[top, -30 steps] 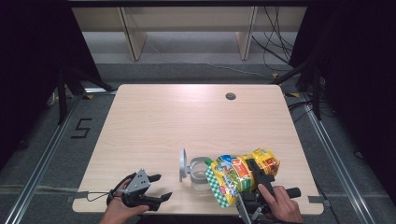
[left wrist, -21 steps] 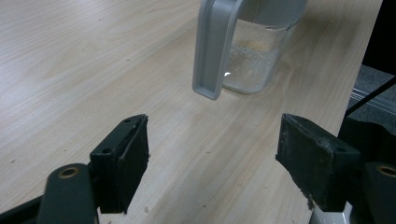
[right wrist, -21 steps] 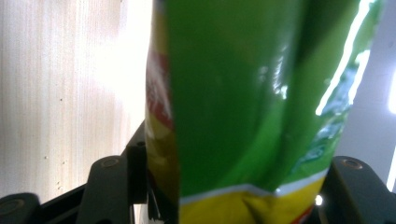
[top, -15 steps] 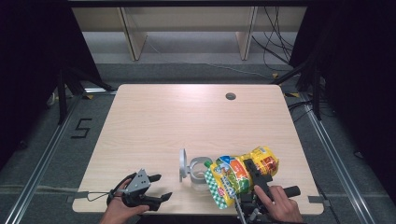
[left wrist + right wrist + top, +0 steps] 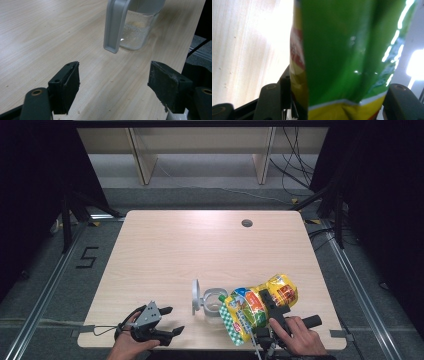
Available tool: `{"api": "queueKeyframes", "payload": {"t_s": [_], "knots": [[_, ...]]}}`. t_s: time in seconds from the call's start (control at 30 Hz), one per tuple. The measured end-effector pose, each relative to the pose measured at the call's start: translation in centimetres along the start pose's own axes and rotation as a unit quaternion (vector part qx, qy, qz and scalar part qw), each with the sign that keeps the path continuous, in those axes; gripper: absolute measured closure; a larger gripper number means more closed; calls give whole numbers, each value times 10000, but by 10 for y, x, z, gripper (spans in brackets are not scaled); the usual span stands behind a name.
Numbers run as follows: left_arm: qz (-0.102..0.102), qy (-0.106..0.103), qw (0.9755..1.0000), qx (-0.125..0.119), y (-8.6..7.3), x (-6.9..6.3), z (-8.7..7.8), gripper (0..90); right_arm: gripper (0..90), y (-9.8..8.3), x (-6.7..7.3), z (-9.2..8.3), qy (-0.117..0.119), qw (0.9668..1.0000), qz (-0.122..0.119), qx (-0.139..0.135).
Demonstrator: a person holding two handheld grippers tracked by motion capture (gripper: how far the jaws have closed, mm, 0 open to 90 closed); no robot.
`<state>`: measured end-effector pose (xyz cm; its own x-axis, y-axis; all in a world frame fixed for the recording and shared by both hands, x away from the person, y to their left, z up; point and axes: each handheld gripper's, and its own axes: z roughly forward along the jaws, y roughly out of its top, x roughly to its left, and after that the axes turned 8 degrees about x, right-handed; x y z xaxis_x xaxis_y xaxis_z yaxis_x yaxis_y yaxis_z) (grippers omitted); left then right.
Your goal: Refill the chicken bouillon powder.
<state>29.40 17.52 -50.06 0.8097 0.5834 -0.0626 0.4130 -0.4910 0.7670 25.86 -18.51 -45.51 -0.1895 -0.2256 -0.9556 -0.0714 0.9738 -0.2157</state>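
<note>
1. The snack bag (image 5: 257, 309) sits in my right tongs (image 5: 274, 306), gripped across its middle and held tilted above the near right part of the worktop (image 5: 200, 250). Its long axis runs from upper right down to lower left, and the lower, checked end points at the clear jar (image 5: 212, 301).
2. In the right gripper view the green and yellow foil (image 5: 342, 50) fills the gap between my two black jaws. They have just closed a little further and pinch the bag.
3. The jar stands just left of the bag's lower end, its grey lid (image 5: 195, 296) flipped up on the far side from the bag. I judge the next move to be tipping the bag's mouth over the jar's opening, so this short gap matters most.
4. My left tongs (image 5: 167, 320) are spread wide and hold nothing, resting low at the near edge, left of the jar. In the left gripper view the jar (image 5: 136, 32) is ahead with crumbs inside.
5. The worktop is pale wood with a cable hole (image 5: 247, 223) at the back; beyond it are grey floor and shelving.
</note>
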Motion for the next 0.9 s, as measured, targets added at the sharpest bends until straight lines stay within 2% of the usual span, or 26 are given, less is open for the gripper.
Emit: {"api": "queueKeyframes", "payload": {"t_s": [0.07, 0.1, 0.13, 0.2, 0.27, 0.37, 0.4, 0.43, 0.5, 0.67, 0.73, 0.8, 0.87, 0.9], "knots": [[6, 7, 10000, -32, 0, 0, 1, 245, 425, 0, -4, 1, -108, 9996, -260, -73], [-1, -38, 10000, 56, 0, 0, 0, 245, 425, 0, -5, 1, -112, 9994, -320, -89], [-3, -41, 10000, 64, 0, 0, 0, 245, 426, 0, -4, 0, -70, 9997, -250, -27], [-4, -43, 10000, 63, 0, 0, 0, 245, 444, 1, -9, 1, -107, 9977, -663, -55], [-15, -57, 10000, 39, 0, 0, 1, 245, 454, 0, -9, 3, -78, 9978, -662, -21], [-47, -61, 10000, -4, 0, 0, 2, 245, 456, -1, -15, 6, -86, 9957, -920, -84], [-41, -62, 10000, 0, 0, 0, 2, 245, 457, -1, -17, 7, -135, 9941, -1072, -96], [-28, -55, 10000, 24, 0, 0, 2, 245, 457, -1, -17, 8, -100, 9947, -1018, -67], [-16, -44, 10000, 50, 0, 0, 1, 245, 459, -2, -21, 8, -155, 9929, -1178, -93], [-24, -51, 10000, 4, 0, 0, 2, 245, 470, -2, -25, 7, -185, 9903, -1374, -126], [-40, -63, 10000, 7, 0, 0, 2, 245, 486, -2, -29, 7, -223, 9879, -1525, -168], [-24, -50, 10000, 27, 0, 0, 2, 245, 489, -3, -28, 5, -169, 9906, -1353, -50], [-59, -39, 10000, -48, -1, 0, 3, 245, 490, -4, -30, 5, -196, 9904, -1366, -41], [73, -40, 10000, 8, 0, 2, 2, 245, 491, -4, -32, 4, -219, 9902, -1378, -31]]}}
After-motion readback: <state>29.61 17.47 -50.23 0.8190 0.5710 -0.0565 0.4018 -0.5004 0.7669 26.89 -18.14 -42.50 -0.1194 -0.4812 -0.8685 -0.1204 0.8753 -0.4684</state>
